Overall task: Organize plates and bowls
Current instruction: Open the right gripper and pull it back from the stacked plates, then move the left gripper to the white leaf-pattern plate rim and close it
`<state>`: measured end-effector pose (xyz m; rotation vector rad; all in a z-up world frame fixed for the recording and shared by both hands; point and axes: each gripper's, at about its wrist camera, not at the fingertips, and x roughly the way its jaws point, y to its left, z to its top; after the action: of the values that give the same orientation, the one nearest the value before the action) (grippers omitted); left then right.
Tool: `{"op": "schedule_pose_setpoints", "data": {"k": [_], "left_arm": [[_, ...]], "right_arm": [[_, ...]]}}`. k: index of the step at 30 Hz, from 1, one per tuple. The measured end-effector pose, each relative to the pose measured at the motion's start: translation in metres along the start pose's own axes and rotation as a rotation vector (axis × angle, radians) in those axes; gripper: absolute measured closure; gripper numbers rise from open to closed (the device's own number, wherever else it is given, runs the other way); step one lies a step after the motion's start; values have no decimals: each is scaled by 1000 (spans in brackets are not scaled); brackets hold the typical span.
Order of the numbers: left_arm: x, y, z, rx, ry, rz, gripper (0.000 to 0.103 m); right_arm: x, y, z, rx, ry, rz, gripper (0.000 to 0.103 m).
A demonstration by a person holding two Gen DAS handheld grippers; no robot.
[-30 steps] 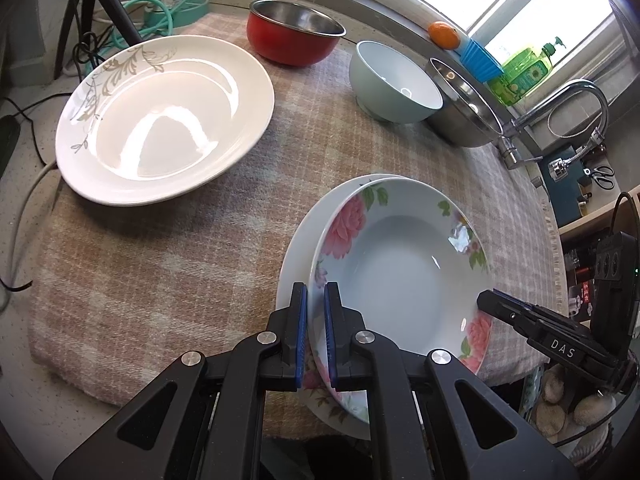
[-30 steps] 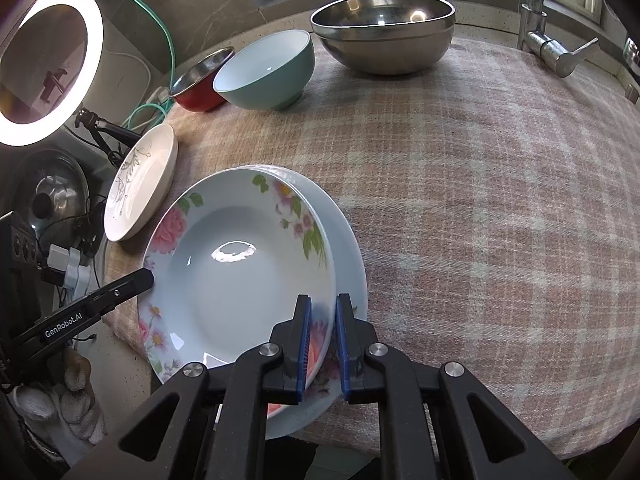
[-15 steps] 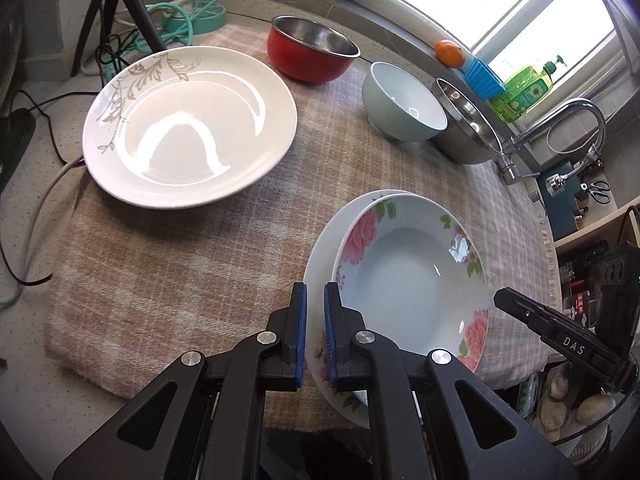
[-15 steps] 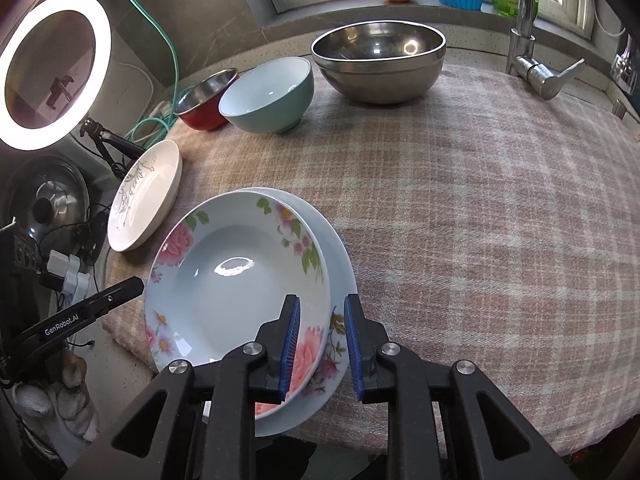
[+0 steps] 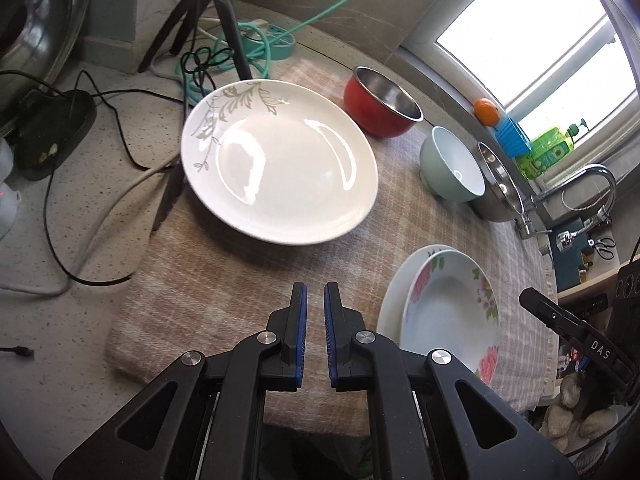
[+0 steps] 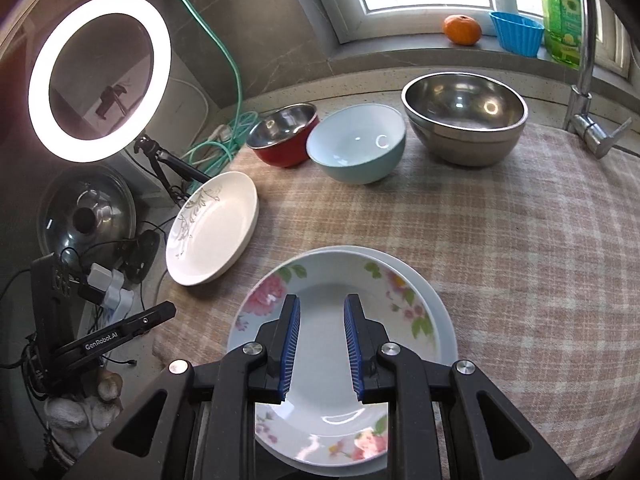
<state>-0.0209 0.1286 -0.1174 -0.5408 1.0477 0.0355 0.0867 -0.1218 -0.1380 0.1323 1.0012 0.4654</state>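
A floral plate (image 6: 340,272) lies stacked on a plain white plate (image 6: 436,300) at the cloth's near edge. My right gripper (image 6: 322,298) hovers just above it, jaws open with nothing pressed between the pads. My left gripper (image 5: 315,286) is shut and empty over bare cloth, left of the floral plate (image 5: 452,312). Beyond it lies a cream plate with a leaf pattern (image 5: 280,164). A red bowl (image 5: 380,104), a pale blue bowl (image 5: 452,168) and a steel bowl (image 5: 500,184) stand in a row at the back.
The checked cloth (image 6: 520,248) covers the counter. A tap (image 6: 588,120) stands at the back right. A tripod (image 5: 224,20), cables and a teal hose (image 5: 224,64) crowd the left of the cloth. A ring light (image 6: 100,76) and a pot lid (image 6: 86,216) stand at the left.
My right gripper opened off the floral plate's rim and rose above it. My left gripper drew away from the stacked plates to the left, toward the cream plate.
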Motion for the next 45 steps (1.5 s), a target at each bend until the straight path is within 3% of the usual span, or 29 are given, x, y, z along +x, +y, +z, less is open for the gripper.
{"op": "schedule_pose_setpoints", "data": {"k": [10,18,31,45], "left_arm": [[-11,59,31,-111,-74,48,94],[-4,95,61,-178,-99,40,94],[12,114,84,-217,-96,-6,94],[31,108,96,-205,-63,-25,94]], "right_arm": [[43,49,34,-41,71,38,80],[83,74,55,-32,120,66,80],[133,75,81,28,177,58,80],[164,72,99,46,209,48,81]]}}
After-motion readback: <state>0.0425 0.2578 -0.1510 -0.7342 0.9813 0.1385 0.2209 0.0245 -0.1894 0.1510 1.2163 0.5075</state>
